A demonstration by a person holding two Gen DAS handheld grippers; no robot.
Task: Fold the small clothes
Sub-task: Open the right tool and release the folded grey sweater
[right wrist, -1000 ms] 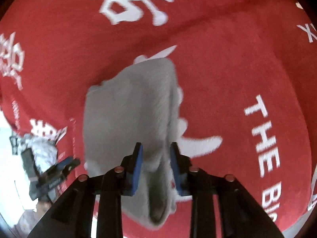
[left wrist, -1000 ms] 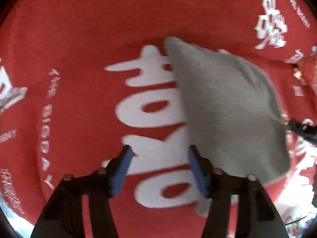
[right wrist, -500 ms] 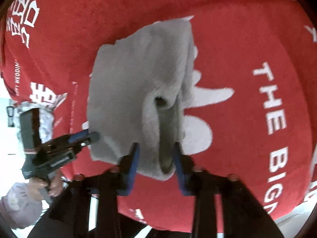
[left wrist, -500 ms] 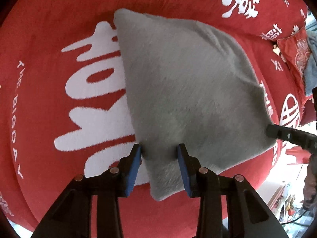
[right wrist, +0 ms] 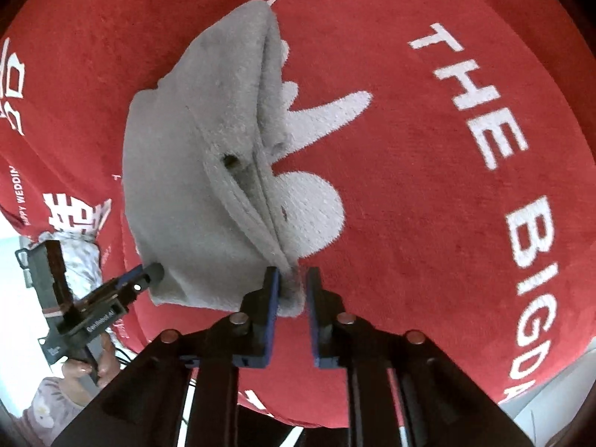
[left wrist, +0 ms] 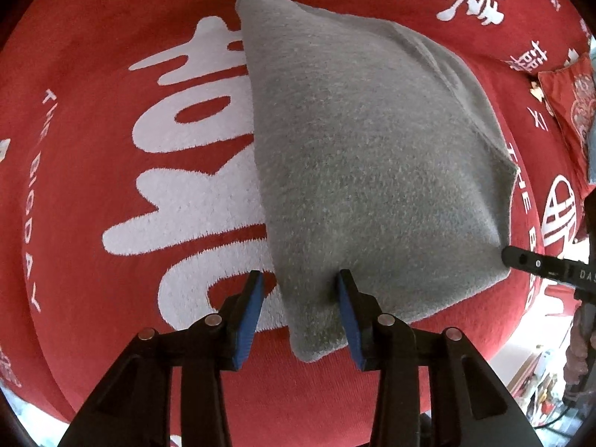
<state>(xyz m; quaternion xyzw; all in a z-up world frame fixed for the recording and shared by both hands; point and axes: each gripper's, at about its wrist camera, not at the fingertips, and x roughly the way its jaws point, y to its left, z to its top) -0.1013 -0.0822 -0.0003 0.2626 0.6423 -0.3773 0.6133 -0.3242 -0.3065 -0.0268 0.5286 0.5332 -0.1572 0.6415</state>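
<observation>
Both grippers' fingers (left wrist: 344, 298) partly hide the grey cloth (left wrist: 372, 156).

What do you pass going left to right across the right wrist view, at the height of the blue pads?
Left tool → grey cloth → right tool → red blanket with white "THE BIGDAY" lettering.

Grey garment (left wrist: 372, 171), red white-lettered blanket (left wrist: 111, 56)
</observation>
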